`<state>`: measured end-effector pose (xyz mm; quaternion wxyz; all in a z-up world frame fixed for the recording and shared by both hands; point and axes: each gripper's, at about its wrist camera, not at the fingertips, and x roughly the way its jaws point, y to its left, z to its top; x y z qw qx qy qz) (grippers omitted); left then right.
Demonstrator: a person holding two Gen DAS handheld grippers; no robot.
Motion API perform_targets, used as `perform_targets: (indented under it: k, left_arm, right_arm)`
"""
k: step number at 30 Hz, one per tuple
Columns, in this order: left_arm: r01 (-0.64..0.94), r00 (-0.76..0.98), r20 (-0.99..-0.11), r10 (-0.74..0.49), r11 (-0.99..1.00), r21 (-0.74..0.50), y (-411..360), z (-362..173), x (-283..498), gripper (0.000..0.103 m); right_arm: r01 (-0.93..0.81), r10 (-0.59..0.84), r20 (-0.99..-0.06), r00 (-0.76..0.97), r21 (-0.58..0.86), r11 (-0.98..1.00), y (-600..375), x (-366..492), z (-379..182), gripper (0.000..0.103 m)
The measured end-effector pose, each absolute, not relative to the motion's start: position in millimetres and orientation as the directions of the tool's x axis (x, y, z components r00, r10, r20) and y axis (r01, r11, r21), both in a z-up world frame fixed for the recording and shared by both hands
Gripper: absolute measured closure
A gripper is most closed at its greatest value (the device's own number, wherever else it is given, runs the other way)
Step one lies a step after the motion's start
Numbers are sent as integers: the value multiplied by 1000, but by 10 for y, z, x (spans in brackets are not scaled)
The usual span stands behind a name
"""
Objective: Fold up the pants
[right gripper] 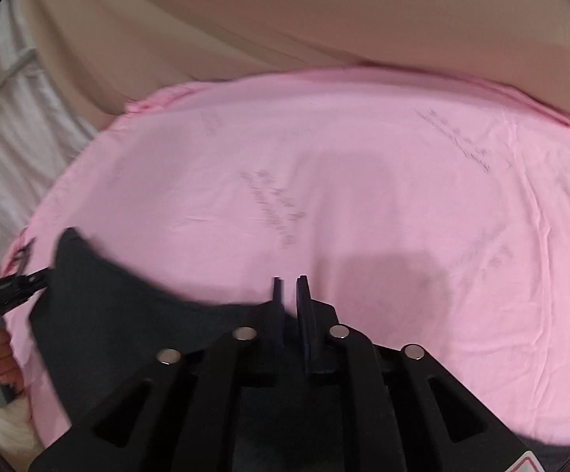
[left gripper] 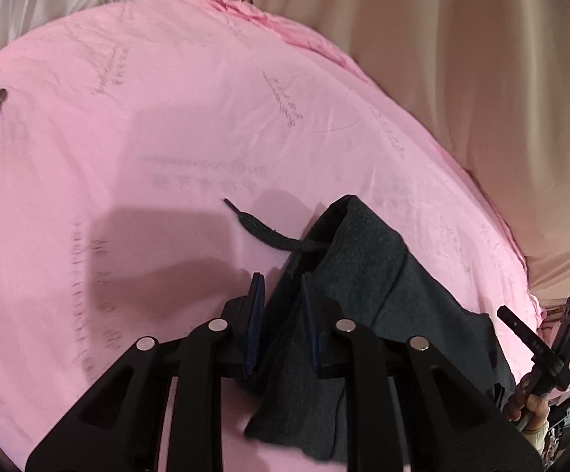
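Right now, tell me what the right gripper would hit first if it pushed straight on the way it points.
Most likely the bare pink sheet. Nothing shows between the right gripper fingertips, and ahead of them lies only sheet. The dark pants lie off to the picture's left of that line, though depth here is hard to judge.

Both wrist views look down, sharing pink sheet [left gripper: 166, 118].

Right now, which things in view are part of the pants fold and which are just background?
In the job:
dark grey pants
drawstring
left gripper, clamped on the pants
right gripper, nothing visible between its pads

Just there:
pink sheet
beige curtain
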<state>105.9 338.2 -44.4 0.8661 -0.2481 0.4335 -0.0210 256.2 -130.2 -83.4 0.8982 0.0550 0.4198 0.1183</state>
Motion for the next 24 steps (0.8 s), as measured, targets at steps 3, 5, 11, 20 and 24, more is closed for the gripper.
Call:
perform_targets:
  k: [3,5,11,20,24]
  left_arm:
    - [-170,629,-737,-246,882,-440,3402,-358,790,49]
    - [-164,610,-747,-264,880,-445,3329,-422,689,36]
    - [-129,586,-785,-199,934,-333,2997,-536,827,80]
    - [-128,655,-739,-157,941,-313,3027,-335,950,77]
    - [-188,691,-714,-112,926,-328,3212,-225,695,14]
  right_arm:
    - [-175,200,-743,639,113,978,-1225,2353,-825,41]
    - [-155,173,-773,610,97,983,-1190,2432,-956,41]
    - [-158,174,-786,593,98,982,-1137,2606,-1084,99]
    - [-82,218,-758,614,214,973,-1377,2694,-1092,83]
    - [-72,191,-695,693,197,978,-1393,2278,-880,52]
